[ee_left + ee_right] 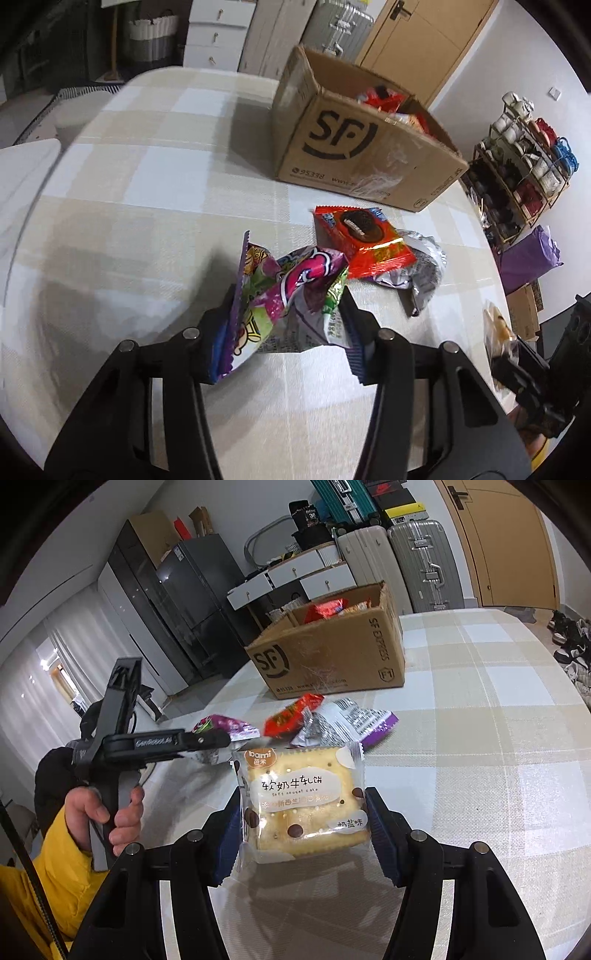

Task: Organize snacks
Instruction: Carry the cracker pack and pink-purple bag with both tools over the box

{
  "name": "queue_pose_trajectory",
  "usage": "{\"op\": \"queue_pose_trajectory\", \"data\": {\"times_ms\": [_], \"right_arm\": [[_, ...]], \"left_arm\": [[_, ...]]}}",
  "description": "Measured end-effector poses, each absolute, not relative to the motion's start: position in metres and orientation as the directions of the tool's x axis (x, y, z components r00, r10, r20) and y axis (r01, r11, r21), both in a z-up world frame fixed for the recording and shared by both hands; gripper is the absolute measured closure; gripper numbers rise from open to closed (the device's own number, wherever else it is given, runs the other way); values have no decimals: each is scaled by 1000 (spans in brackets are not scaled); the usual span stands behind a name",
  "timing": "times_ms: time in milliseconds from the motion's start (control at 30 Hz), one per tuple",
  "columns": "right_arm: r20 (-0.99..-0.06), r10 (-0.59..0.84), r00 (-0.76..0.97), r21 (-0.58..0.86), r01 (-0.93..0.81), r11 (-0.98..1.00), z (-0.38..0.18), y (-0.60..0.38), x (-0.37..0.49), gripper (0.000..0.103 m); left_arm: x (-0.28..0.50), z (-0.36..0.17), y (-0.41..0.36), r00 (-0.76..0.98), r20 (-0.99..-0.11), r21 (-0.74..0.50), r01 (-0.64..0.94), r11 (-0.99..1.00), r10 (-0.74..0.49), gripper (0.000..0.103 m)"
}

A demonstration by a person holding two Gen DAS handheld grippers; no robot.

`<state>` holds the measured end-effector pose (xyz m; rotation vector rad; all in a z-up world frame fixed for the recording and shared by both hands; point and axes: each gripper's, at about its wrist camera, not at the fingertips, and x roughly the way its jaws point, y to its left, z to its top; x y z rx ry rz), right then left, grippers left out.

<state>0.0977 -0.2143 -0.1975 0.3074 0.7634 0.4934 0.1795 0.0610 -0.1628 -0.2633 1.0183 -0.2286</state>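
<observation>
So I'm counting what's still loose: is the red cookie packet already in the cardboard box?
No, the red cookie packet lies on the tablecloth in front of the cardboard box, overlapping a silver wrapper.

Each camera sits close behind its own gripper, looking down across the tabletop [147,177]. Both views share the box [354,162] and the snack pile [325,720], seen from opposite sides.

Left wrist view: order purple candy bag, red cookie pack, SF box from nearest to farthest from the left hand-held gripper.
1. Purple candy bag, pinched in the left hand-held gripper.
2. Red cookie pack, just beyond, slightly right, lying on a silver pack.
3. SF box, far side of the table.
</observation>
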Motion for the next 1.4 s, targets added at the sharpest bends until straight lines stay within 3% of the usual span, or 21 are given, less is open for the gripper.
{"op": "queue_pose_trajectory", "data": {"times_ms": [667, 1000, 1400], "right_arm": [[-434, 604, 668, 459, -413, 787, -115, -197, 69, 41], [-419, 604, 678, 401, -458, 793, -84, -186, 55, 40], [-369, 608, 704, 383, -481, 789, -29, -192, 88, 40]], "left_arm": [[64, -56, 50, 686, -663, -225, 200, 954, -300, 56], [26, -18, 52, 726, -618, -199, 226, 954, -301, 56], [70, 32, 59, 731, -600, -189, 264, 946, -324, 55]]}}
